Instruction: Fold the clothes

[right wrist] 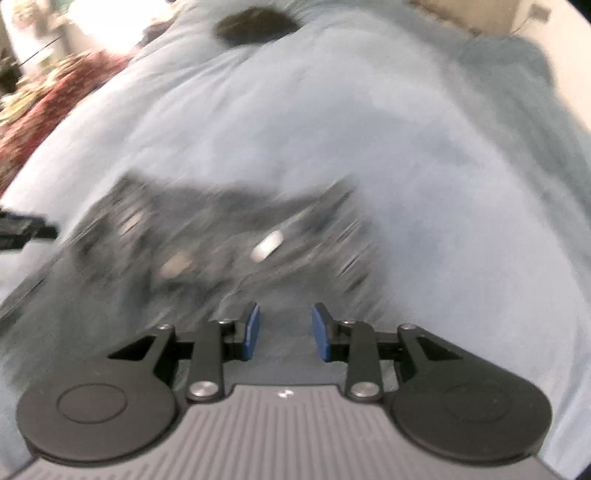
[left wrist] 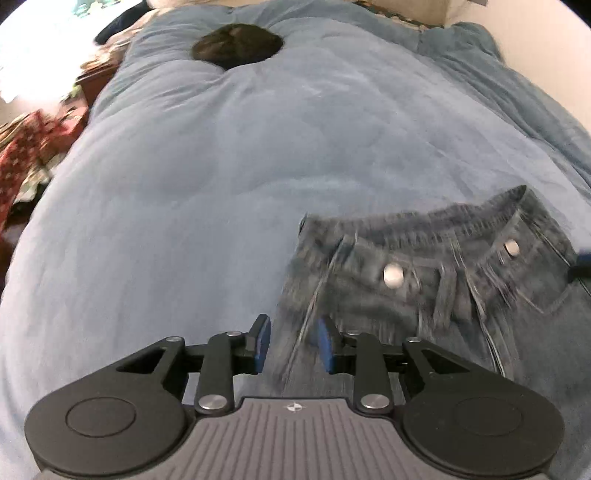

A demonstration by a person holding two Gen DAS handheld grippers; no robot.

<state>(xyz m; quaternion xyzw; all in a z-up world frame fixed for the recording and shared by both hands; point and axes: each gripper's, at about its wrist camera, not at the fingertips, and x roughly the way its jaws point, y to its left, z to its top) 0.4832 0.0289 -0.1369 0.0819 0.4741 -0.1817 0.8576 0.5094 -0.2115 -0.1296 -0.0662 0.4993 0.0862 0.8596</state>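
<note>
A pair of blue jeans (left wrist: 424,280) lies flat on the light blue bedspread (left wrist: 207,166), waistband and two metal buttons facing up. My left gripper (left wrist: 293,341) hovers over the jeans' left edge, its blue pads apart with nothing pressed between them. In the right wrist view the jeans (right wrist: 221,243) are smeared by motion blur. My right gripper (right wrist: 286,328) stands over their right part, jaws apart and empty. A tip of the right gripper (left wrist: 583,264) shows at the jeans' right side, and part of the left gripper (right wrist: 22,229) at the far left.
A dark bundle of cloth (left wrist: 236,44) rests near the far end of the bed, also seen as the dark bundle (right wrist: 256,24) in the right wrist view. Red patterned fabric (left wrist: 26,155) and clutter lie beyond the bed's left edge. A pale wall (left wrist: 535,37) borders the right.
</note>
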